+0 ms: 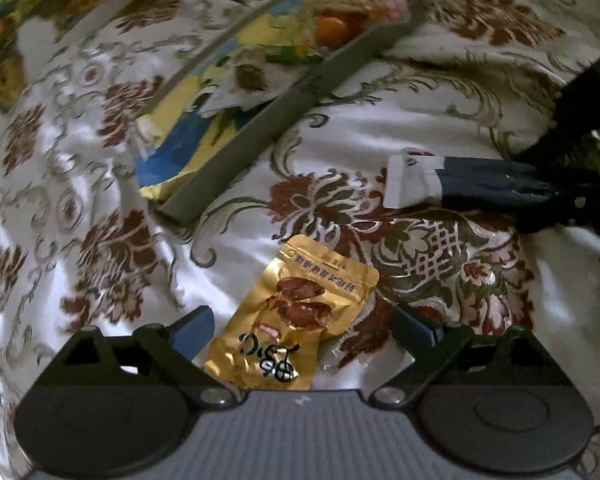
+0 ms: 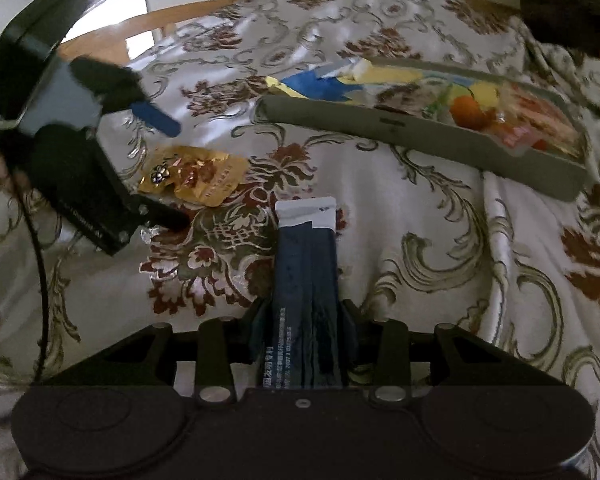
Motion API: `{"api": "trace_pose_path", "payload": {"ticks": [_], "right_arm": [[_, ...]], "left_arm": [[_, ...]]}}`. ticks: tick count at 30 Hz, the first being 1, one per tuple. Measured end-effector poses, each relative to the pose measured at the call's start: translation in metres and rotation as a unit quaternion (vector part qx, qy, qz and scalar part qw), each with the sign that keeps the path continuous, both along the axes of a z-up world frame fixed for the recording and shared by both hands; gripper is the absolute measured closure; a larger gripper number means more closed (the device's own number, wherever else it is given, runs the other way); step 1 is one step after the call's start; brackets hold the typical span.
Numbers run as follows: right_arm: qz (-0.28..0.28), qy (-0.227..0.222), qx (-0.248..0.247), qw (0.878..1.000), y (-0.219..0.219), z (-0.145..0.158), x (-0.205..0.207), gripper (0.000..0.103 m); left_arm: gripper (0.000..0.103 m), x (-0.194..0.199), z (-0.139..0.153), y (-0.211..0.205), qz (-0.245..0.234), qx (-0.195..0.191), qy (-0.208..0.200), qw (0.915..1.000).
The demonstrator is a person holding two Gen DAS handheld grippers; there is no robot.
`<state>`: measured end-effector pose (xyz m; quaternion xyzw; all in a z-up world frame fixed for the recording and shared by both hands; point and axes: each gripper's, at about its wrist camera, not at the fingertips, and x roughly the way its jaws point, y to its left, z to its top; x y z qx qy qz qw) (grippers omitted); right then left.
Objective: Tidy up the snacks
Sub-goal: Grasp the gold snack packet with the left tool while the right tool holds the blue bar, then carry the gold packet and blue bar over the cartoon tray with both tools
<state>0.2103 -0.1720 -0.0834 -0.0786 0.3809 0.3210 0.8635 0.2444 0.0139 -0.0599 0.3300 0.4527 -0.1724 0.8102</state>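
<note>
Right gripper (image 2: 304,316) is clamped on the dark blue packet (image 2: 304,264), held clear of the cloth (image 2: 420,240), probably for the tray (image 2: 420,136). Left gripper (image 1: 300,328) stands open astride the gold packet (image 1: 296,312), untouched, apparently next; tray contents blurred.

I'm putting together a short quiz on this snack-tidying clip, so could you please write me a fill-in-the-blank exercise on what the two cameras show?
1. The right gripper is shut on a dark ____ packet with a white end.
2. The gold packet lies between the open fingers of the ____ gripper.
3. The other snacks sit in a grey ____.
4. Everything rests on a floral ____.

Missing words: blue; left; tray; cloth
</note>
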Motion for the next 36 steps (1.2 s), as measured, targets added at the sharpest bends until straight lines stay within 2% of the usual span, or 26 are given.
{"api": "trace_pose_path", "payload": {"ticks": [5, 11, 14, 16, 19, 22, 28, 36], "right_arm": [[0.002, 0.003, 0.025, 1.000, -0.001, -0.002, 0.011, 0.061], [0.004, 0.002, 0.036, 0.999, -0.002, -0.003, 0.015, 0.061], [0.005, 0.003, 0.041, 0.999, -0.003, -0.003, 0.015, 0.061], [0.006, 0.001, 0.043, 0.999, -0.002, -0.003, 0.016, 0.060], [0.012, -0.005, 0.046, 0.999, 0.002, -0.003, 0.018, 0.059], [0.022, -0.016, 0.045, 0.999, 0.006, -0.005, 0.020, 0.057], [0.032, -0.019, 0.042, 0.998, 0.007, -0.005, 0.022, 0.054], [0.027, -0.015, 0.030, 0.999, 0.004, -0.005, 0.018, 0.050]], "left_arm": [[0.002, 0.016, -0.003, 0.004, -0.028, 0.006, 0.042, 0.9987], [0.007, 0.038, -0.007, 0.014, -0.006, -0.018, 0.116, 0.9931], [0.016, 0.042, -0.005, 0.016, -0.008, -0.010, 0.139, 0.9902], [0.027, 0.043, -0.002, 0.018, -0.009, 0.002, 0.148, 0.9890], [0.035, 0.046, 0.000, 0.018, -0.004, 0.016, 0.162, 0.9867], [0.043, 0.046, 0.000, 0.016, 0.001, 0.020, 0.169, 0.9854], [0.044, 0.036, 0.003, 0.007, 0.009, 0.033, 0.151, 0.9879], [0.044, 0.010, 0.019, 0.001, 0.061, -0.041, 0.110, 0.9912]]}}
